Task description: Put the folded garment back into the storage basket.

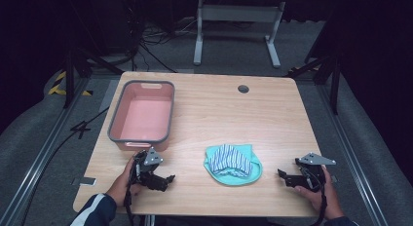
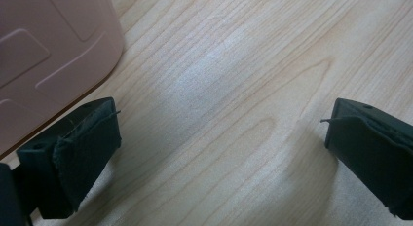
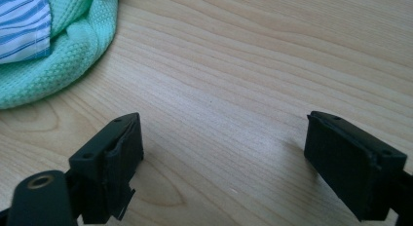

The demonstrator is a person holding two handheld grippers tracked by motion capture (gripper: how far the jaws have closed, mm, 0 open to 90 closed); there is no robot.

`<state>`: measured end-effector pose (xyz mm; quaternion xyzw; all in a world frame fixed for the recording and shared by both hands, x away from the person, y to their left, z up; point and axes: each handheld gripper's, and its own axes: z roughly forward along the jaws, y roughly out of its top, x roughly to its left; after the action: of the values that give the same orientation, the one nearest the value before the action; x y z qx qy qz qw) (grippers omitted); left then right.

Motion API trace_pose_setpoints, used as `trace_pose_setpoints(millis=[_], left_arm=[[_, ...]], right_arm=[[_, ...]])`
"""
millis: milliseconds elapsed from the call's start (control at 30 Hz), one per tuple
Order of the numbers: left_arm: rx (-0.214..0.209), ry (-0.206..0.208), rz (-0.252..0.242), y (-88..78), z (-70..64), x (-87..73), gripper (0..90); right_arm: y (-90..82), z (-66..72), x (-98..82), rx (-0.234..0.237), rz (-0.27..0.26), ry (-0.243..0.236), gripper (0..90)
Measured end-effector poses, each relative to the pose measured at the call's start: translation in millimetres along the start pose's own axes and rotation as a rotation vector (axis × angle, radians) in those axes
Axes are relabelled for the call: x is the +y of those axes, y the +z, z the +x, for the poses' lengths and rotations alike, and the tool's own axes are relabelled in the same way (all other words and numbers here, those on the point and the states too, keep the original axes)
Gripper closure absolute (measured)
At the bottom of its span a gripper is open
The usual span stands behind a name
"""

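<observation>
A bundle of cloth [image 1: 233, 163] lies near the front middle of the wooden table [image 1: 272, 119]: a mint green knit piece with a blue-and-white striped piece on top. Its green edge [image 3: 58, 55] fills the upper left corner of the right gripper view. A pink bin [image 1: 142, 115] with a grey rim stands empty at the back left; its outer wall [image 2: 48, 55] is close in the left gripper view. My left gripper [image 1: 166, 182] rests low by the bin's front, open, over bare wood [image 2: 221, 133]. My right gripper [image 1: 284, 175] sits right of the cloth, open, nothing between its jaws [image 3: 224, 158].
A round cable hole [image 1: 243, 88] sits near the table's back edge. Behind the table are a white desk frame [image 1: 237, 26] and loose cables on grey carpet. Metal rails run along both sides of the table.
</observation>
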<state>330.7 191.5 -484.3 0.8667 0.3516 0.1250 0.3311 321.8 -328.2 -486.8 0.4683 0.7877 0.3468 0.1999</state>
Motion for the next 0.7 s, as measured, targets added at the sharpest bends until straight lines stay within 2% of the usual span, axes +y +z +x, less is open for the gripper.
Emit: trace_pose_setpoints(millis=[133, 267, 300, 400, 433, 500, 600, 667, 700], left_arm=[[0.001, 0.001, 0.0, 0.0, 0.1, 0.0, 0.0], [0.017, -0.015, 0.002, -0.7, -1.4, -0.3, 0.0], [0.02, -0.001, 0.006, -1.6, -1.1, -0.4, 0.4], [0.013, -0.003, 0.009, -2.4, -1.3, -1.0, 0.4], [0.005, 0.005, 0.029, -4.5, -0.7, 0.0, 0.7], [-0.016, 0.036, 0.015, -5.4, 0.4, -1.4, 4.0], [-0.04, 0.048, 0.017, -5.3, 1.1, 0.0, 5.5], [-0.039, 0.064, 0.019, -6.2, 1.4, 1.5, 7.8], [-0.051, 0.069, 0.005, -6.6, -1.2, 3.4, 18.3]], right_arm=[[0.0, 0.1, 0.1, 0.0, 0.0, 0.0, 14.8], [-0.1, 0.2, 0.0, 0.003, -0.001, -0.003, 15.4], [-0.1, 0.3, 0.1, 0.002, -0.001, -0.003, 15.4], [-0.3, 0.7, -0.1, 0.0, -0.001, 0.0, 15.7], [-0.5, 0.8, -0.3, 0.0, 0.0, 0.0, 15.7], [-0.8, 0.1, -0.3, 0.005, 0.002, -0.005, 15.7], [-1.1, -0.9, 0.9, 0.011, 0.012, -0.013, 15.7], [-1.3, -1.2, 1.3, 0.011, 0.017, -0.014, 15.7], [-1.7, -1.0, 1.6, 0.009, 0.021, -0.014, 16.3]])
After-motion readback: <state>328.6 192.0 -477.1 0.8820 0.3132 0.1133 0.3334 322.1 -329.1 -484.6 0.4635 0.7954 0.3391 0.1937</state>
